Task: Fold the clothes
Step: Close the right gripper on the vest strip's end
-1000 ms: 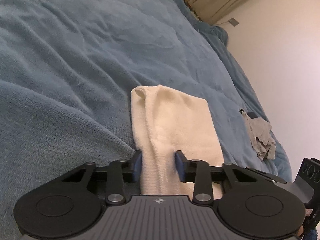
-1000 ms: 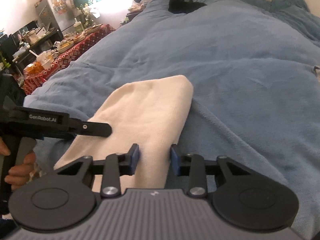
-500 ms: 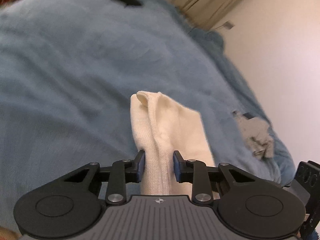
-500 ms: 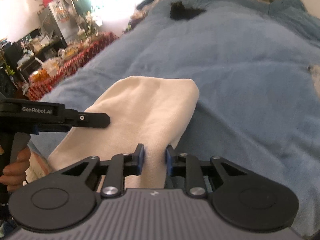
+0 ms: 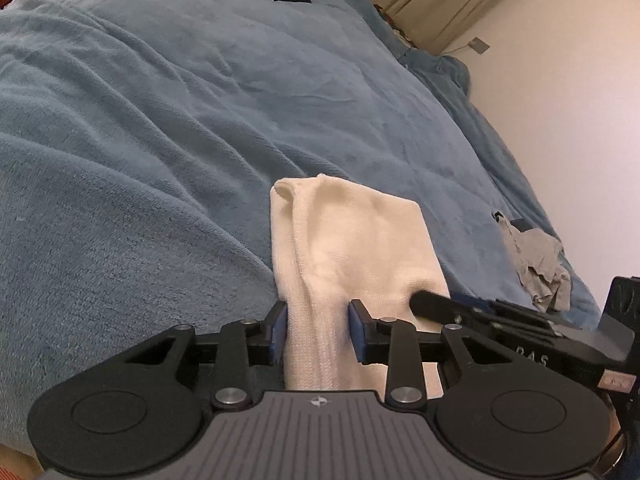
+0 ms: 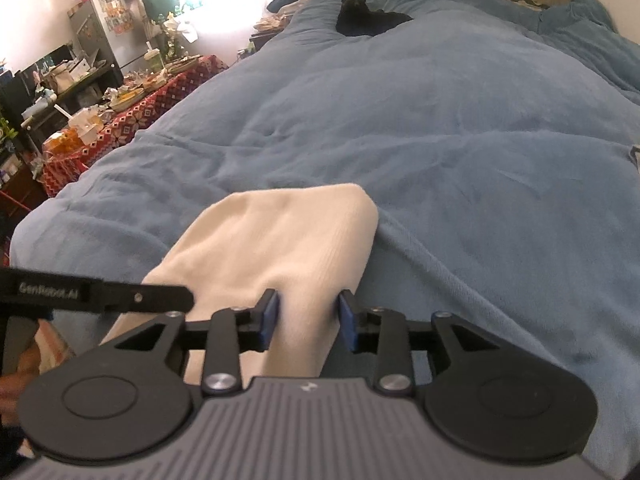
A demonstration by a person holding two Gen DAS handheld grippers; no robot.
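Both the left gripper (image 5: 318, 330) and right gripper (image 6: 307, 322) pinch the cream cloth (image 5: 356, 248) on the blue blanket (image 5: 160, 140); a grey rag (image 5: 538, 270) lies nearby.

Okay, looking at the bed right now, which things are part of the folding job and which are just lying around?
Part of the job:
- cream garment, lying on the blue blanket
- left tool, its fingers around the garment's near edge
- right tool, the same at its own end

Just lying about:
- crumpled grey cloth near the wall
- black item at the bed's far end
- cluttered table with a red patterned cloth
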